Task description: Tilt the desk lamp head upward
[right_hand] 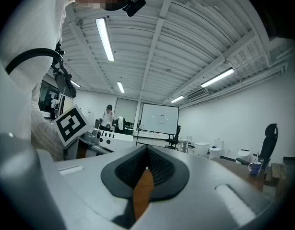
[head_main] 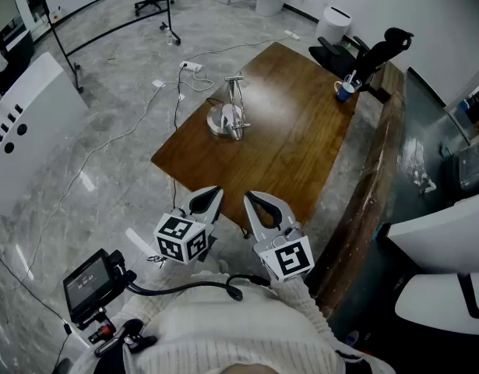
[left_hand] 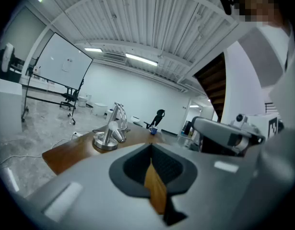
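Observation:
A silver desk lamp (head_main: 230, 112) stands on the brown wooden table (head_main: 294, 146), near its far left side, with its head (head_main: 237, 127) drooping low beside the round base. The left gripper view shows the desk lamp (left_hand: 110, 131) ahead on the table, some way off. My left gripper (head_main: 211, 197) and right gripper (head_main: 253, 202) hang side by side close to my body, at the table's near corner, well short of the lamp. Both are shut with nothing between their jaws.
A blue mug (head_main: 344, 90) sits at the table's far right edge beside a black office chair (head_main: 371, 57). Cables and a power strip (head_main: 191, 66) lie on the grey floor to the left. A white panel (head_main: 25, 123) stands at the far left.

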The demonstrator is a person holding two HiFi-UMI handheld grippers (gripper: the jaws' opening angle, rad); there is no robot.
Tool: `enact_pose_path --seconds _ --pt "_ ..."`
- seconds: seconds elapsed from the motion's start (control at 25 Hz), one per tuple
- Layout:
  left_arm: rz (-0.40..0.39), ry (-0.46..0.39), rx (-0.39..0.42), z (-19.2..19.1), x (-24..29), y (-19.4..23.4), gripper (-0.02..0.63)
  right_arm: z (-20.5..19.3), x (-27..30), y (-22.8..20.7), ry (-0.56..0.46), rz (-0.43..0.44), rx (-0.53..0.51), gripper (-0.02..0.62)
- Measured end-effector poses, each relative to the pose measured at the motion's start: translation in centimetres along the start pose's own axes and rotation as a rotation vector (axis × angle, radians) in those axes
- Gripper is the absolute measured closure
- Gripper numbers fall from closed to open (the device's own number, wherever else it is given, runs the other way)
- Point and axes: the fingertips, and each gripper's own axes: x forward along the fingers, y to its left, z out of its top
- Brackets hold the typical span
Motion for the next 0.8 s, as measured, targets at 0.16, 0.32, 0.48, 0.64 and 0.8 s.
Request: enact_pose_path --seconds 0.16,0.32,0.48,0.64,0.8 --pt "0.033 -0.002 0.021 0.3 0.4 1.7 0.6 -0.2 0.2 -0.7 0.001 -0.015 -0.008 0.598" --pt "0.077 -0.008 0.041 0.8 0.7 3.3 0.6 -0.3 0.5 -1.3 0.01 -0.017 -0.03 0.598" --pt "0.077 0.005 0.037 3.0 5.9 8.2 0.6 -0.3 6.8 -5.8 -0.009 -0.033 -0.044 0.598" --pt "0.047 0.065 0.064 4.3 10.7 12.3 0.6 0.5 12.3 -8.9 -0.033 -0.042 -0.07 0.598" --pt "0.03 0.125 0.103 4.7 13.8 15.7 0.595 1.3 15.9 -11.0 -0.012 -0.053 -0.158 0.598"
